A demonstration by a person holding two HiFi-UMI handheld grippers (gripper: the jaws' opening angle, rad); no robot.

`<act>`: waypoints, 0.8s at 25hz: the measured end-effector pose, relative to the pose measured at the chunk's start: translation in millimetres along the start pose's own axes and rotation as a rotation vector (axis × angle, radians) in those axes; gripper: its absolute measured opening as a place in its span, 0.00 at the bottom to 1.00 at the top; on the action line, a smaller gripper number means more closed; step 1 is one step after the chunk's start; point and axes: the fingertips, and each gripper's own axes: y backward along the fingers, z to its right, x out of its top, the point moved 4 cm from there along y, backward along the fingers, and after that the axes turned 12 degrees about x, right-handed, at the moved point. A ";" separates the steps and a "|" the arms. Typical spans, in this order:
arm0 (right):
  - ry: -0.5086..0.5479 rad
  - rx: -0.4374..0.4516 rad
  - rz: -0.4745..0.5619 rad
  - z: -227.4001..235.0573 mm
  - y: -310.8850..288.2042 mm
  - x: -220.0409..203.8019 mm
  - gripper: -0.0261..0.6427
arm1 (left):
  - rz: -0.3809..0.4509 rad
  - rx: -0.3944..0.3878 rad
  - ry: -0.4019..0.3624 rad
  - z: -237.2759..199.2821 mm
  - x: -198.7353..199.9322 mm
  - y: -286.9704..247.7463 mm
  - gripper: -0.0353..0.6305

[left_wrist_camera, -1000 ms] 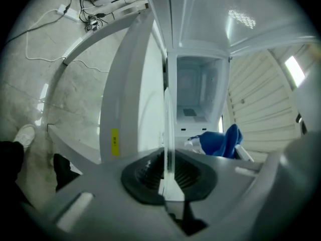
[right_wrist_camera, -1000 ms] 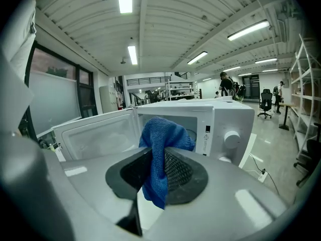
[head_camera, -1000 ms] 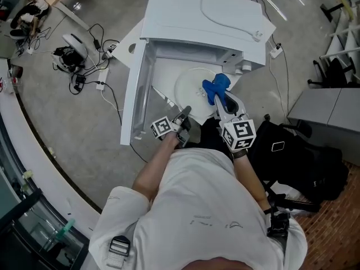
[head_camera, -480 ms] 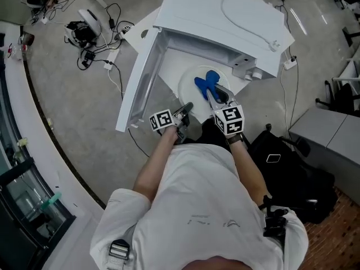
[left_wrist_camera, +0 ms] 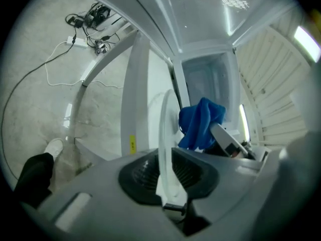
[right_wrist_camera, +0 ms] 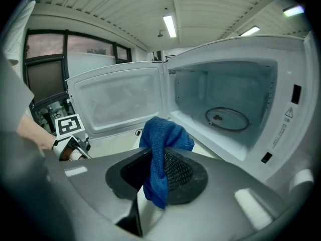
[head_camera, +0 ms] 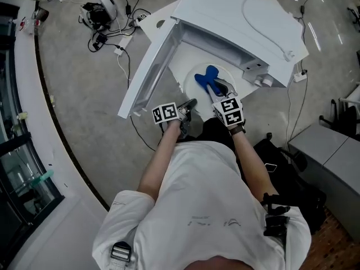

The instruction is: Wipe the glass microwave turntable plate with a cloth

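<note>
Jaws of the left tool (head_camera: 189, 103), just eased slightly apart, grip the glass turntable plate (left_wrist_camera: 164, 134) by its rim. Right tool (right_wrist_camera: 155, 174) clamps a blue cloth (right_wrist_camera: 163, 139) over the plate's face.

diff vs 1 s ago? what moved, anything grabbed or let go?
The right gripper, jaws shut on the blue cloth, came down from the plate's right side toward its middle. The left gripper's jaws have just been opening slightly, with the glass plate's rim between them. Nothing newly picked up or dropped. Unchanged: the microwave door is open and the left gripper is at the plate's near rim.
</note>
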 end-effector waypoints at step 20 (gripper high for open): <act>0.347 0.245 -0.188 -25.8 -100.5 4.9 0.14 | 0.055 0.061 0.007 -6.1 2.2 9.5 0.16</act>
